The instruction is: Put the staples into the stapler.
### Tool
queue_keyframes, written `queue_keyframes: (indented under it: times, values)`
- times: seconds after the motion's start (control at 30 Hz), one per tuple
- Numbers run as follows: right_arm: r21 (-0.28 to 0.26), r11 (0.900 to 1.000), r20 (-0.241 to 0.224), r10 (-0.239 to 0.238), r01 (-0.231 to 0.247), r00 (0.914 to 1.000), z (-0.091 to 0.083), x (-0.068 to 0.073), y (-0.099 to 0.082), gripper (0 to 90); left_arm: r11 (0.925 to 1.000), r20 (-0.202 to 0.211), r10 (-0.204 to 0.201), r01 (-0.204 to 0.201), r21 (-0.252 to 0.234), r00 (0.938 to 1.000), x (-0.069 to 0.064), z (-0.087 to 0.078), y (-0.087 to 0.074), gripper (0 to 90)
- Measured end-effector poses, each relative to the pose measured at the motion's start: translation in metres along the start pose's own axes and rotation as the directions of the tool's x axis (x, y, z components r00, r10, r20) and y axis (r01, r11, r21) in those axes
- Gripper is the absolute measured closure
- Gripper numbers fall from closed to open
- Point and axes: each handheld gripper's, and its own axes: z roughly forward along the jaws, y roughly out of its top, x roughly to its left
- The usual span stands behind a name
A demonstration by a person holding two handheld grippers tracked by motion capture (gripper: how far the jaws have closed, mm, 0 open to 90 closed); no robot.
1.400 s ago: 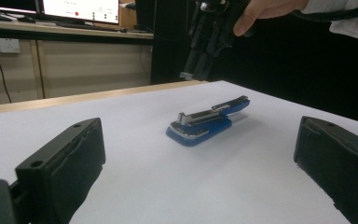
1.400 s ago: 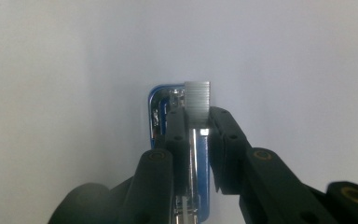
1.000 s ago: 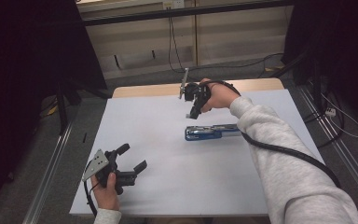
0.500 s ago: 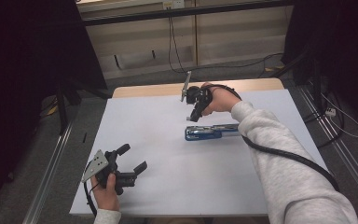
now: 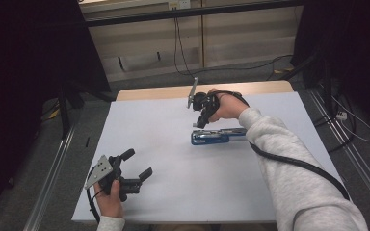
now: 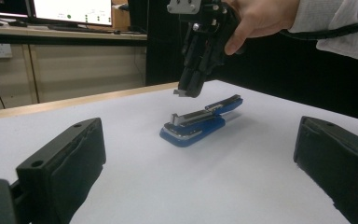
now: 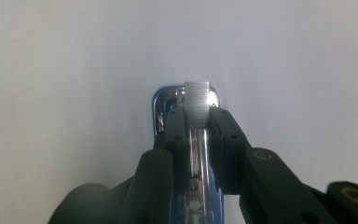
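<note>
**Staple strip held over the open blue stapler**

The blue stapler (image 5: 218, 136) lies flat on the white worktop (image 5: 173, 192), right of centre, with its length running across the table. Seen from the left gripper view, it (image 6: 196, 122) is opened up: the blue top is swung back and the shiny metal staple channel lies bare above the blue base. In the right gripper view the channel (image 7: 191, 154) runs straight up the middle, chrome at its front end.

A short silvery strip of staples (image 7: 197, 102) is pinched between the right tongs (image 7: 197, 126), its ribbed end sticking out past the tips. It hangs just above the front end of the stapler; whether it touches the channel cannot be told.

Around the stapler the sheet is bare. Behind the worktop a strip of wooden edge (image 5: 173, 91) shows, then a pale wall panel with cables hanging down it.

At the near left corner the left tongs (image 5: 137, 166) are held low over the sheet by a hand (image 5: 107, 202), jaws wide apart with nothing between them, pointing towards the stapler and well apart from it. The right tongs (image 5: 200, 124) are tilted steeply down, clamped on the strip, gripped by the right hand (image 5: 229, 106) in a grey sleeve that reaches across from the lower right, the black cable trailing along the forearm
</note>
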Motion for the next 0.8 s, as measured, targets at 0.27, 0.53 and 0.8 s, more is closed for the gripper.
queue_keyframes:
  times: [0.27, 0.53, 0.8]
  values:
    - [-0.011, 0.9999, 0.001, 0.004, -0.004, 1.0000, 0.003, -0.001, -0.004, 78.9, 1.0000, 0.003, 0.004, -0.004, 0.005, 1.0000, 0.000, 0.000, 0.000, 2.1]
    - [-0.018, 0.9998, -0.004, 0.004, -0.004, 1.0000, 0.008, 0.000, -0.007, 79.0, 0.9999, -0.001, 0.013, -0.013, 0.005, 0.9999, 0.000, -0.001, 0.001, 2.1]
    - [-0.015, 0.9999, -0.010, 0.003, -0.003, 0.9999, 0.014, 0.000, -0.012, 78.9, 0.9998, 0.002, 0.017, -0.017, 0.008, 0.9999, -0.001, 0.000, 0.000, 2.1]
